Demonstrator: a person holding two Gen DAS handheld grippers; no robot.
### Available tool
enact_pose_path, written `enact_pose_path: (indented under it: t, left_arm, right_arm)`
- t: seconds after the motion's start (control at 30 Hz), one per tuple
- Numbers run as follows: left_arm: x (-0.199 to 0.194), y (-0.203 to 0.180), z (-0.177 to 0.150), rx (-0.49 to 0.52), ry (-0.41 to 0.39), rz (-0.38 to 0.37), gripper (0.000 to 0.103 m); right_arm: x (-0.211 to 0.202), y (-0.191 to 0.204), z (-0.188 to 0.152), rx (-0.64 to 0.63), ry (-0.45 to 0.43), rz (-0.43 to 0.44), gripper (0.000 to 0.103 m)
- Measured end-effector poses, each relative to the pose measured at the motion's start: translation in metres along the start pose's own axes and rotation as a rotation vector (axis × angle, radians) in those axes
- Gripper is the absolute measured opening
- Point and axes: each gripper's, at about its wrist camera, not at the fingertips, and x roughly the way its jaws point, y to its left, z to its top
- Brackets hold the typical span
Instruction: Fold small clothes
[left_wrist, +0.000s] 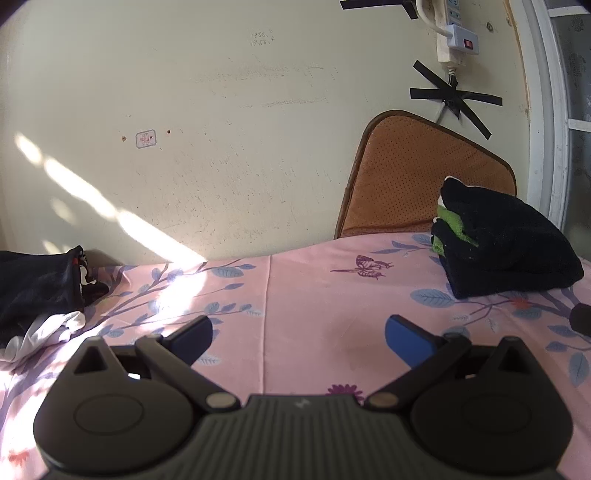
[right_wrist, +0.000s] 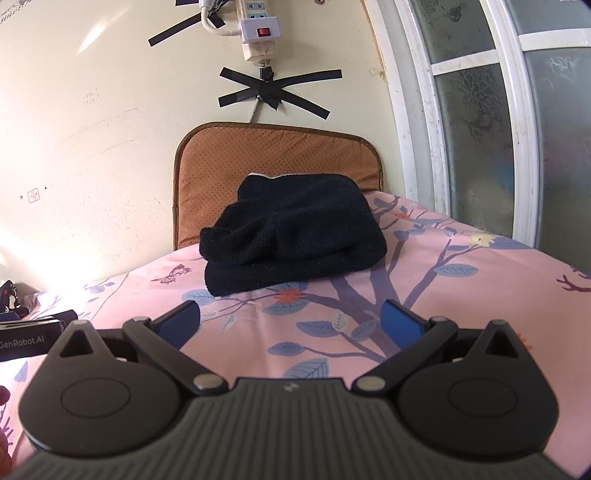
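A stack of folded clothes (left_wrist: 506, 243), black on top with a green layer showing, sits at the far right of the pink floral sheet (left_wrist: 314, 288). It also shows in the right wrist view (right_wrist: 291, 236), straight ahead. A loose pile of unfolded dark and white clothes (left_wrist: 37, 291) lies at the left edge. My left gripper (left_wrist: 298, 338) is open and empty over the sheet. My right gripper (right_wrist: 290, 323) is open and empty, just short of the folded stack.
An orange cushion (right_wrist: 273, 155) leans on the wall behind the stack. A power strip (right_wrist: 258, 33) and black tape hang on the wall. A frosted window (right_wrist: 498, 122) is at the right. The left gripper's body (right_wrist: 29, 338) shows at the left.
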Motion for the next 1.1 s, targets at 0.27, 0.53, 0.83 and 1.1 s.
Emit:
enact_pose_path:
  t: [0.27, 0.53, 0.83, 1.1]
  left_arm:
    - [0.002, -0.002, -0.002, 0.017, 0.018, 0.023, 0.103]
    - [0.004, -0.002, -0.002, 0.007, 0.041, 0.022, 0.103]
    - [0.007, -0.001, -0.004, 0.011, 0.067, 0.01, 0.103]
    - [-0.001, -0.003, 0.0, 0.027, 0.035, -0.014, 0.103]
  right_arm:
    - [0.0, 0.0, 0.0, 0.0, 0.0, 0.0, 0.103]
    - [0.0, -0.001, 0.0, 0.001, -0.001, 0.001, 0.103]
    - [-0.001, 0.0, 0.0, 0.004, -0.004, 0.006, 0.103]
    - [0.0, 0.0, 0.0, 0.002, -0.002, -0.001, 0.103]
